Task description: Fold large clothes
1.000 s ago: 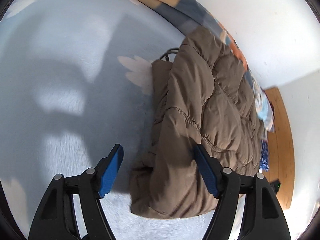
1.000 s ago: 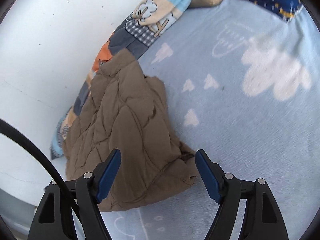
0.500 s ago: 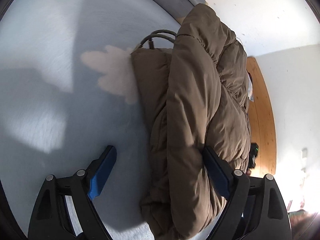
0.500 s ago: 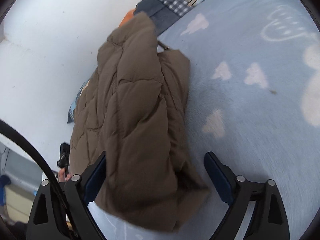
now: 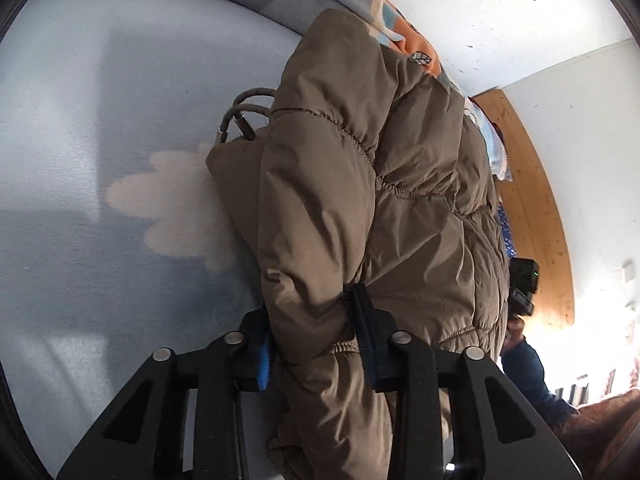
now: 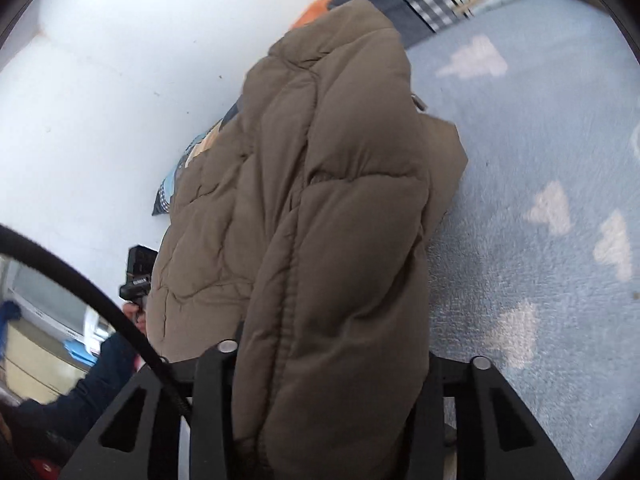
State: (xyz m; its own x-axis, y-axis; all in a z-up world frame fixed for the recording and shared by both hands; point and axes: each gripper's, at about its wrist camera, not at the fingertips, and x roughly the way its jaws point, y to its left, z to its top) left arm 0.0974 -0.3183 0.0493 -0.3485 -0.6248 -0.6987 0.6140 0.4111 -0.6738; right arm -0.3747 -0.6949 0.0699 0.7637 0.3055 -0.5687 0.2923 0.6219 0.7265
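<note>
Under everything you have the bed (image 5: 80,240), its pale blue cover printed with white clouds, running back to a patchwork quilt (image 6: 420,12) along the white wall (image 5: 520,8). A wooden bed frame (image 5: 532,200) curves down the right of the left wrist view.

The jacket (image 5: 380,200), brown and padded, lies folded lengthwise on the cover, its far end up against the quilt and its near end in both your grippers. A grey drawcord (image 5: 248,108) loops out from under its left side onto the cover.

Your left gripper (image 5: 316,344) is closing, with a thick fold of the jacket's near edge between its jaws; the blue pads are pressed into the padding on both sides. Your right gripper (image 6: 332,360) is closing too, with the jacket's bulk filling the gap and draped over the fingers, so the pads themselves are hidden; the cloth bunches tightly between the black arms.

Each view catches the opposite gripper's camera beyond the jacket's edge, with your hand (image 6: 134,314) and a dark blue sleeve (image 5: 528,376) beneath it.
</note>
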